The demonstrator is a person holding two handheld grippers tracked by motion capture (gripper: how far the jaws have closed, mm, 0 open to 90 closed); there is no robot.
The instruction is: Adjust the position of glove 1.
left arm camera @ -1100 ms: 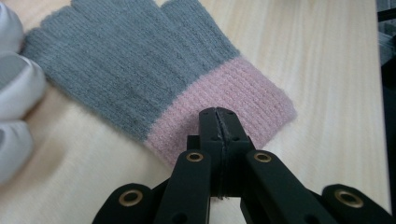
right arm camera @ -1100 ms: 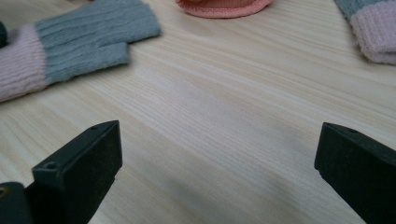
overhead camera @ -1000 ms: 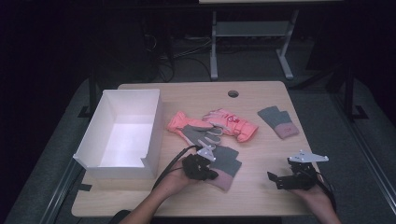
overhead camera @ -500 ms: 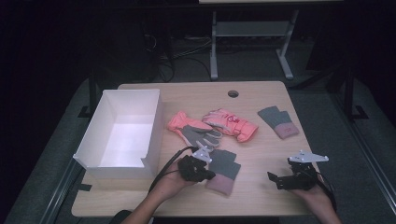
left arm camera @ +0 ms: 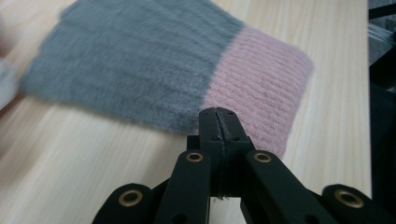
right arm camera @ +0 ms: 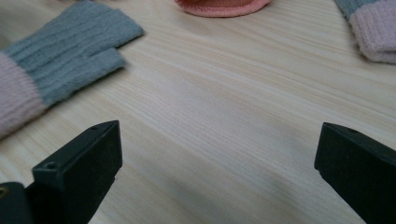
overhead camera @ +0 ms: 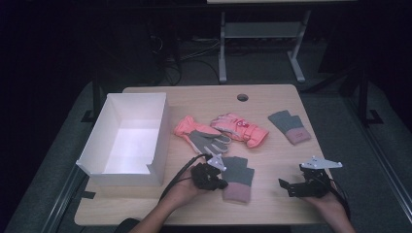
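Note:
A grey glove with a pink cuff [overhead camera: 238,177] [left arm camera: 140,60] lies flat near the table's front edge. My left gripper [overhead camera: 219,183] [left arm camera: 217,114] is shut, its tips pinching the glove's left edge where grey meets pink. My right gripper [overhead camera: 286,186] [right arm camera: 217,144] rests low at the front right, jaws wide open over bare wood with nothing between them. The same glove [right arm camera: 51,70] shows at the left of the right gripper view. Its matching glove [overhead camera: 289,127] [right arm camera: 373,28] lies at the back right.
A white open box [overhead camera: 160,131] stands at the left. A salmon glove with a grey palm [overhead camera: 194,133] and a pink glove [overhead camera: 240,128] [right arm camera: 219,5] lie mid-table. A cable hole [overhead camera: 242,97] sits near the wooden table's [overhead camera: 272,160] far edge.
The left hand and the grey-and-pink glove have shifted only slightly toward the front edge. The right gripper has stayed where it was.

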